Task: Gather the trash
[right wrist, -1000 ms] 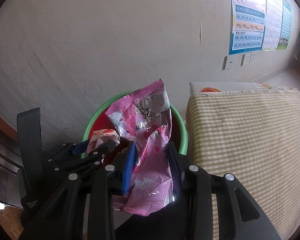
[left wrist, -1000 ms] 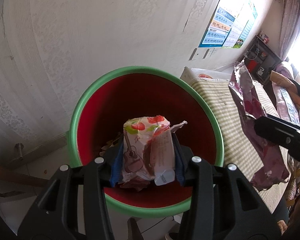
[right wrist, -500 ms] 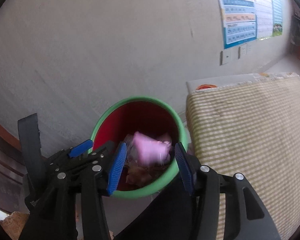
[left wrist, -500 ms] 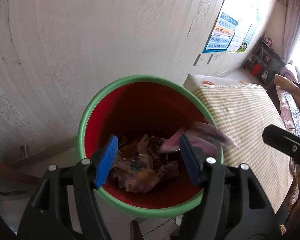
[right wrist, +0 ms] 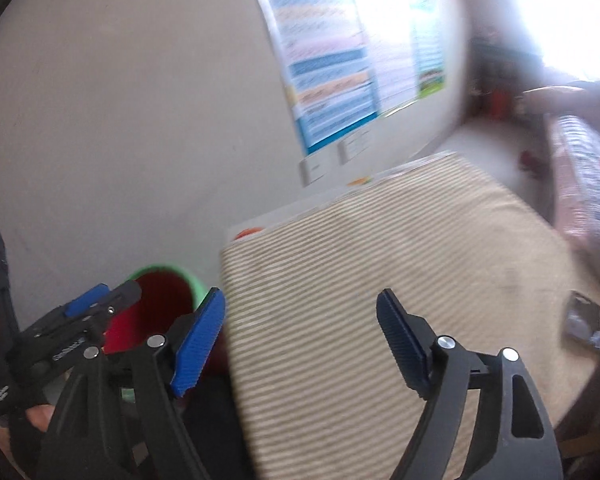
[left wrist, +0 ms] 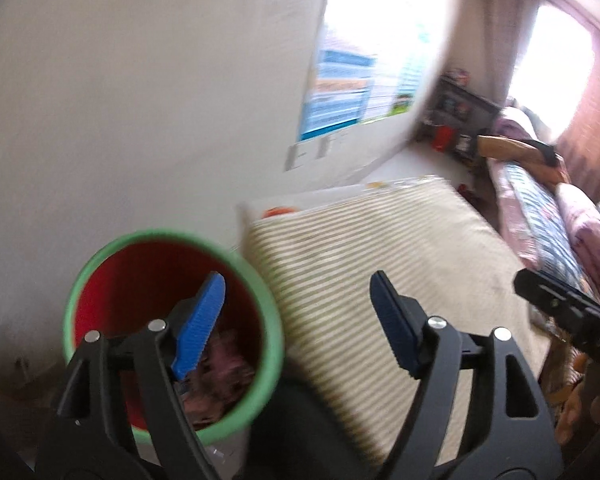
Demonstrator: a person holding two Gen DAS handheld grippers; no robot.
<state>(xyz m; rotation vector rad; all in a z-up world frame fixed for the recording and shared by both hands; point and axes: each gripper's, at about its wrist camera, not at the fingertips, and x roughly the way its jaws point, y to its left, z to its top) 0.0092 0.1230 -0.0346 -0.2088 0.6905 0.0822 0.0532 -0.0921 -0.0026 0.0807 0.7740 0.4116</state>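
A red bin with a green rim (left wrist: 172, 238) stands on the floor by the wall, with crumpled wrappers (left wrist: 220, 380) inside it. It also shows in the right wrist view (right wrist: 156, 292). My left gripper (left wrist: 300, 332) is open and empty, above the gap between the bin and the checked table. My right gripper (right wrist: 300, 344) is open and empty over the table's near left edge. The left gripper also shows at lower left in the right wrist view (right wrist: 88, 304). Both views are motion-blurred.
A table with a beige checked cloth (left wrist: 380, 264) stands right of the bin; it also shows in the right wrist view (right wrist: 380, 264). A dark packet (right wrist: 588, 324) lies at its right edge. A poster (right wrist: 332, 60) hangs on the white wall. A sofa with cushions (left wrist: 548, 208) stands at far right.
Both grippers opened and dropped their wrappers into the bin. Both have since swung right, away from the bin toward the table.
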